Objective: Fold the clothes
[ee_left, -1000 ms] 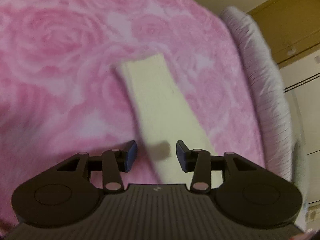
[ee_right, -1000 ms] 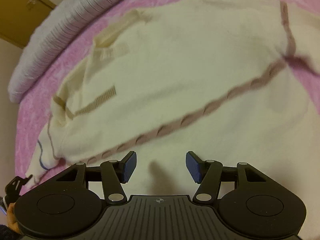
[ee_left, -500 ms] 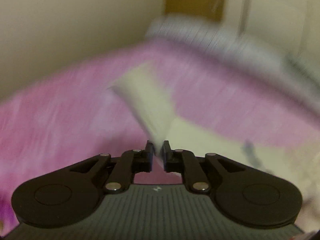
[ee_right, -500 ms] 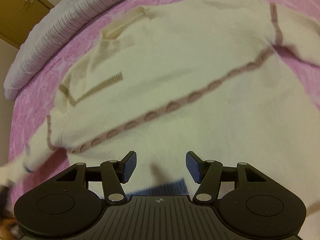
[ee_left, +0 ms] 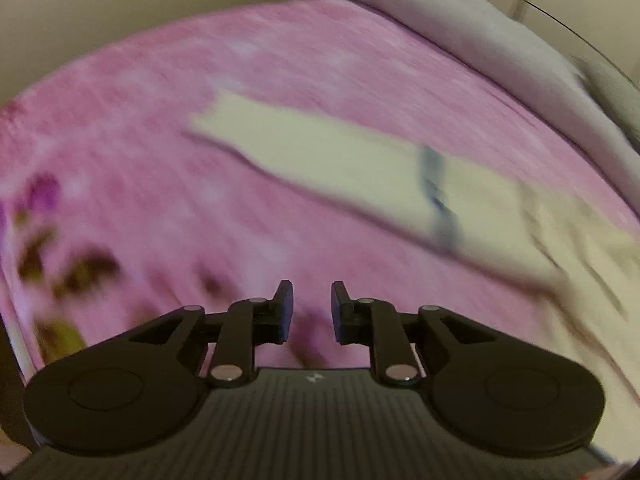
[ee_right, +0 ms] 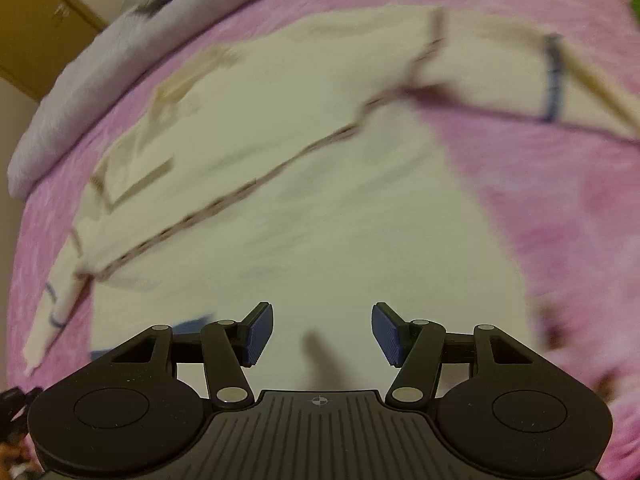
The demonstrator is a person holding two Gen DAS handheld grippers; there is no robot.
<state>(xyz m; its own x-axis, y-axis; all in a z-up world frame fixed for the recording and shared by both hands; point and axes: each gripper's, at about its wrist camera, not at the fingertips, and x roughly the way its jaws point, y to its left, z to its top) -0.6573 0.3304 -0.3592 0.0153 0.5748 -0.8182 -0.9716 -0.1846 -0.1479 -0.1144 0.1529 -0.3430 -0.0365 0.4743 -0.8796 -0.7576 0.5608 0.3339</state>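
A cream sweater (ee_right: 300, 200) with a brown cable line lies spread flat on the pink blanket (ee_right: 560, 208). My right gripper (ee_right: 322, 332) hovers open over its lower body, with nothing between the fingers. One sleeve (ee_left: 320, 152) with a dark blue band (ee_left: 434, 192) stretches out across the blanket, ahead of my left gripper (ee_left: 312, 308). That gripper is open and empty over bare blanket, apart from the sleeve. In the right wrist view the same sleeve (ee_right: 520, 80) runs off to the upper right, and the other sleeve (ee_right: 52, 304) trails to the lower left. Both views are motion-blurred.
Grey striped bedding (ee_left: 480, 40) is bunched along the far side of the bed (ee_right: 100, 64). A wooden cabinet (ee_right: 40, 32) stands behind it. A wall lies beyond the blanket's far left edge. Dark blurred shapes (ee_left: 60, 264) sit on the blanket at the left.
My left gripper shut at the sleeve, swung with it, and has now opened; the sleeve lies stretched out ahead. The right gripper stayed open and shifted a little over the sweater.
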